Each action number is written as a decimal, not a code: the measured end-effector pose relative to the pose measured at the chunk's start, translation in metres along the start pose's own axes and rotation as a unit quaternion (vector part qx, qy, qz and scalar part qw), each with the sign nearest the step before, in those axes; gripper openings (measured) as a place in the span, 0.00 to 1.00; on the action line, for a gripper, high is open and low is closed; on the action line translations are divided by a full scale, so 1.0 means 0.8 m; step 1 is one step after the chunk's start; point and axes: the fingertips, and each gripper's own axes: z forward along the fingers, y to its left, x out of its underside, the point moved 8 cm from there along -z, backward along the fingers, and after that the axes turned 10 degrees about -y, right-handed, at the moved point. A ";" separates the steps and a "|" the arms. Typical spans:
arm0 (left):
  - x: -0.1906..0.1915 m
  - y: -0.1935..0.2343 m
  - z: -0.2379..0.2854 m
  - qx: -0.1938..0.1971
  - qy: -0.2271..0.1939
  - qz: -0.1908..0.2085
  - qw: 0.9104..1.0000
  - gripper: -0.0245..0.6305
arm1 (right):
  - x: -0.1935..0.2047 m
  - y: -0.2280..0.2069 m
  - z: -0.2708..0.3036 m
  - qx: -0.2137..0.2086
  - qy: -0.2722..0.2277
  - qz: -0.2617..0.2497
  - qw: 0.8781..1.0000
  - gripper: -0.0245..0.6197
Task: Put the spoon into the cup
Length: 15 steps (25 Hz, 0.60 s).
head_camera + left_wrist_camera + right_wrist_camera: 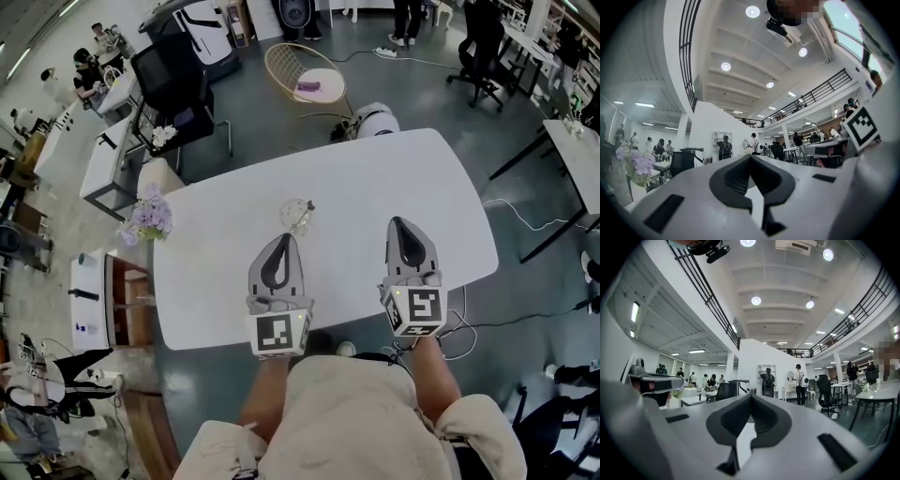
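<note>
Both left gripper and right gripper point level (jaws together).

Wht table, gry floor

Smooth matt white table; clear glossy glass cup.

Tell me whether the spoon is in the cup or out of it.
In. The head view shows the spoon leaning inside the clear cup, its handle end above the rim.
</note>
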 end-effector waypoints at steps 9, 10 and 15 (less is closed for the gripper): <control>-0.006 -0.018 0.002 0.000 0.004 0.001 1.000 0.04 | -0.005 -0.014 -0.009 -0.006 0.006 0.004 1.000 0.04; -0.006 -0.021 0.003 0.001 0.004 0.001 1.000 0.04 | -0.005 -0.017 -0.011 -0.005 0.007 0.004 1.000 0.04; -0.008 -0.034 0.003 0.007 0.003 0.001 1.000 0.04 | -0.007 -0.026 -0.021 0.000 0.007 0.005 1.000 0.04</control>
